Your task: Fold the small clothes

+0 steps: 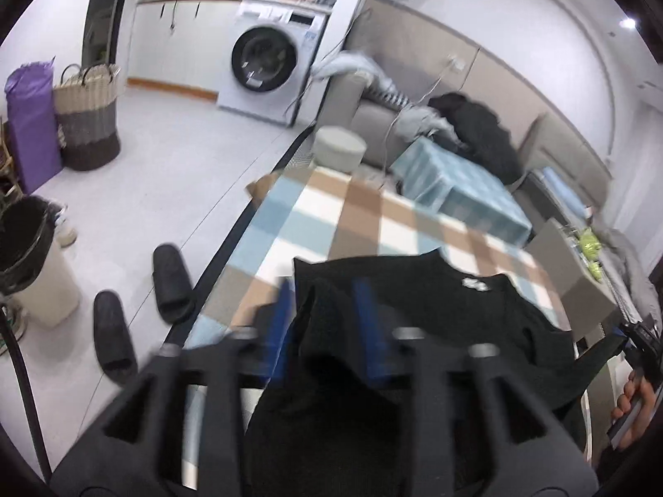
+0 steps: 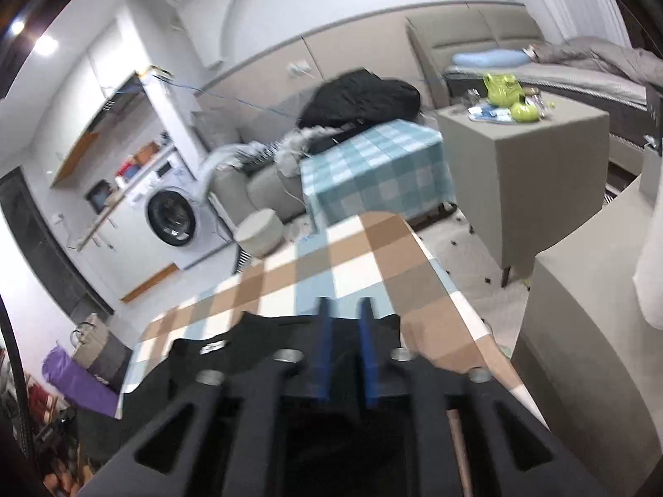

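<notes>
**Black top up off the table, a gripper at each side**

Both grippers sit over the near end of the checked tablecloth [image 1: 364,215], w/ the black garment [image 1: 447,314] strung between them. That spread makes sense: one hold per side keeps the cloth open and flat-ish, so it can be laid or folded over w/o bunching.

Left gripper [image 1: 327,310]: blue fingers [image 1: 284,314] partly apart, a ridge of black fabric running up between them. Looks draped through the gap; frame is blurred, so can't tell if the pads actually press on it. The person's other hand [image 1: 634,406] shows at the right edge, w/ a taut black corner stretching toward it.

Right gripper [image 2: 346,331]: jaws narrow, not shut. Black fabric lies under and between the fingers [image 2: 325,339], but whether it's pinched or only resting there I can't tell.

The garment itself: small, dark, knit-looking top, neckline facing away from the person, white label [image 1: 474,282] at the collar. Upper edge lies on the cloth, lower part hangs off toward the grippers; left side looks rumpled.

Probably early in the fold. Risk: soft fabric slipping out of half-open jaws.

Beyond the table: washing machine [image 1: 265,62], woven basket [image 1: 87,116], slippers [image 1: 172,281] on the floor.
</notes>
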### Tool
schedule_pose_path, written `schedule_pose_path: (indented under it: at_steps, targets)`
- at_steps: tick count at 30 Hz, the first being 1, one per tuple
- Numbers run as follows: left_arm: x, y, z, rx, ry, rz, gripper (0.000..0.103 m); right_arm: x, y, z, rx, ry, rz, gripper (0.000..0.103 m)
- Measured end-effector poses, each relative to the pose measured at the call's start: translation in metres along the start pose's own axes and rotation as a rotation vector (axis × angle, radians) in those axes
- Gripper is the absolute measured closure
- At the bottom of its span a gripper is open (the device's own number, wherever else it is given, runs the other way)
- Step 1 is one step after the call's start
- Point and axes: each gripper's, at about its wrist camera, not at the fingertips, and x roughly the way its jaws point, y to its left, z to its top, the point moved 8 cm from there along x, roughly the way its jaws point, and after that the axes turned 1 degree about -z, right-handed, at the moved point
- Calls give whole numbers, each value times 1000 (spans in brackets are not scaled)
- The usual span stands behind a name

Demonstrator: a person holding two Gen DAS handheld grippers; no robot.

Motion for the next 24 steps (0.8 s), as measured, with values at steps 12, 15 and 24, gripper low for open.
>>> schedule_pose_path:
  at_steps: [12,15,24]
  targets:
    - [3,6,-63,63,72,-6,32,-22,-27,-69,-40,144,14,55]
    - [10,3,-76,47,106,-26,32,-40,-25,-84,-25,143,51,55]
    - [18,-14,-86,56,126,-69,32,-65,2,-123,20,243,223,51]
